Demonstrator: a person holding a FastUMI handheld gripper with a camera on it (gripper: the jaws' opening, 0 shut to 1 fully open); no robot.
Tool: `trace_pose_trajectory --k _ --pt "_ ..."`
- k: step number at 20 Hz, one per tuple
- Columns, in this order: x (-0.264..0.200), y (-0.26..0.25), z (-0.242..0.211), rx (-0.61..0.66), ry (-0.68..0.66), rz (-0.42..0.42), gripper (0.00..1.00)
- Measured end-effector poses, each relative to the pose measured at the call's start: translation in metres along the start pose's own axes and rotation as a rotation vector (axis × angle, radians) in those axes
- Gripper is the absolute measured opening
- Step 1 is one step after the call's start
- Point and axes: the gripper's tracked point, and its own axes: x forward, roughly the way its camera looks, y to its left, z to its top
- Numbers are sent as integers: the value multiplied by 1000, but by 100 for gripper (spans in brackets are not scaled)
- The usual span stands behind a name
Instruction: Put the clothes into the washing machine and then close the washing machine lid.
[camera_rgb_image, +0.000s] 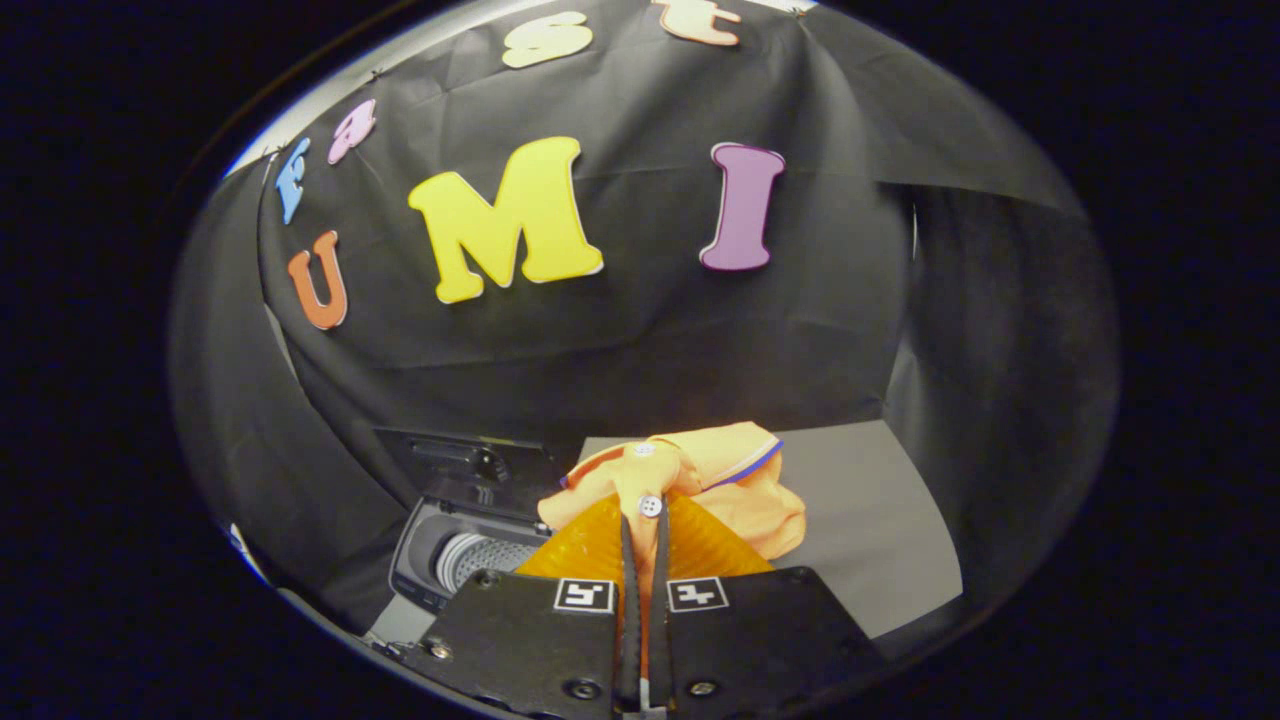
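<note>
My gripper (645, 520) is shut on an orange garment (730, 480) with white buttons and a blue trim. The cloth is pinched between both fingers and bunches up just ahead of the tips, lifted above the grey table (880, 540). Below and to the left of the fingers stands a small washing machine (470, 555) with its lid (455, 460) raised; the perforated metal drum shows inside the opening. The garment hangs to the right of that opening.
The black cloth wall rises close behind the machine and the table. More black cloth closes off the right side beyond the table's edge.
</note>
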Motion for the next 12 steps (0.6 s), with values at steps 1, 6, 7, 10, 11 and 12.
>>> trace_pose_trajectory --k 1,6,7,10,11,12 --pt "-6 8 8 -9 -12 13 6" --pt "-24 52 40 -50 -77 84 7" --pt "-25 61 45 -60 -87 98 6" --pt "-28 92 53 -76 -97 149 6" --pt "-28 101 54 -80 -96 166 6" --pt "-27 111 54 -86 -93 182 6"
